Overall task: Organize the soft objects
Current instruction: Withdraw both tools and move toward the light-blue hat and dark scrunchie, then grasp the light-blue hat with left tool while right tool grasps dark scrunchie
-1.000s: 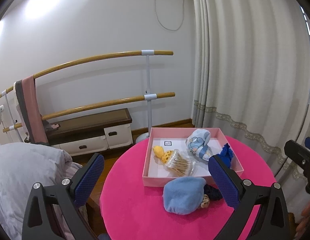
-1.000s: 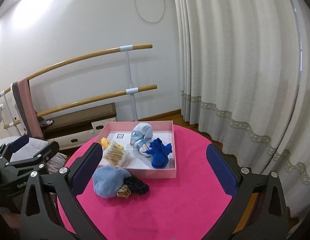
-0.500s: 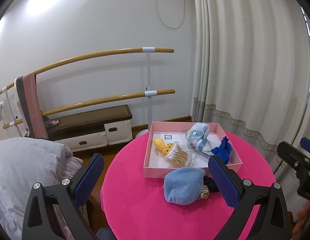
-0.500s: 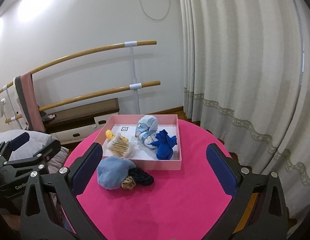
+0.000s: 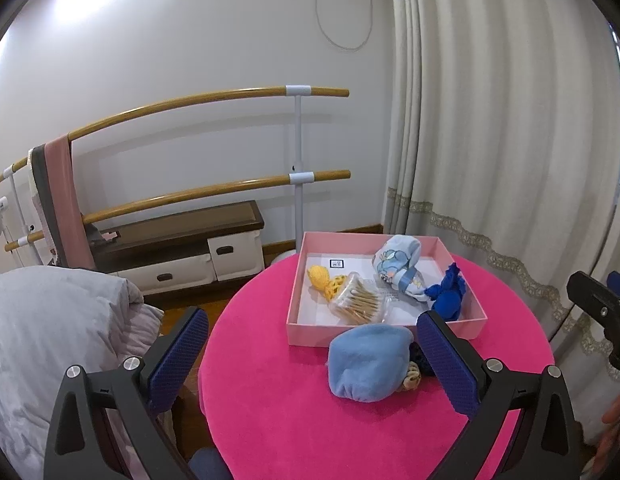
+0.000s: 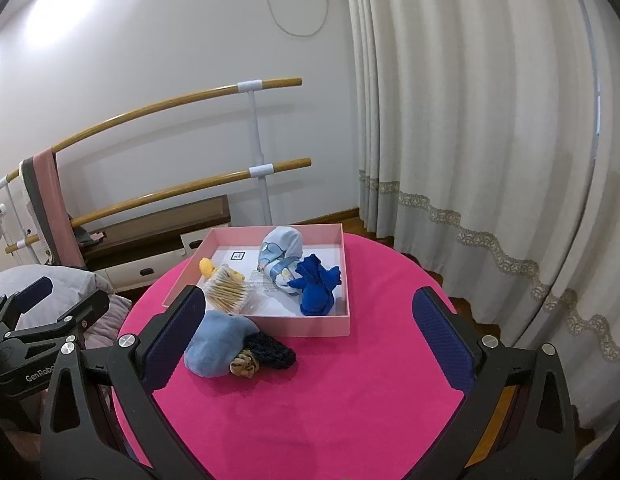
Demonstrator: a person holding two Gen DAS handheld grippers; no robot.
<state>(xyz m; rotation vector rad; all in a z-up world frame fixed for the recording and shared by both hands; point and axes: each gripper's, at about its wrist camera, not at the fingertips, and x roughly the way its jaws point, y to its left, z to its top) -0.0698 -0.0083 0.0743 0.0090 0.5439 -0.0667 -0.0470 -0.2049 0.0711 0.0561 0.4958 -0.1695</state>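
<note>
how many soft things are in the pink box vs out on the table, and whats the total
In the pink box: 3 (yellow knit piece, pale blue printed bundle, royal blue cloth)
On the table: 3 (light blue pouch, navy knit piece, tan scrunchie)
Total: 6

Left hand-held gripper (image 5: 312, 354): fingers wide apart, nothing btwn them, blue pads (image 5: 178, 354) facing in, lower part of frame. Right hand-held gripper (image 6: 308, 344): same, fingers spread wide, empty, pads (image 6: 442, 338) at lower left & lower right. Each shows at the other view's edge.
</note>
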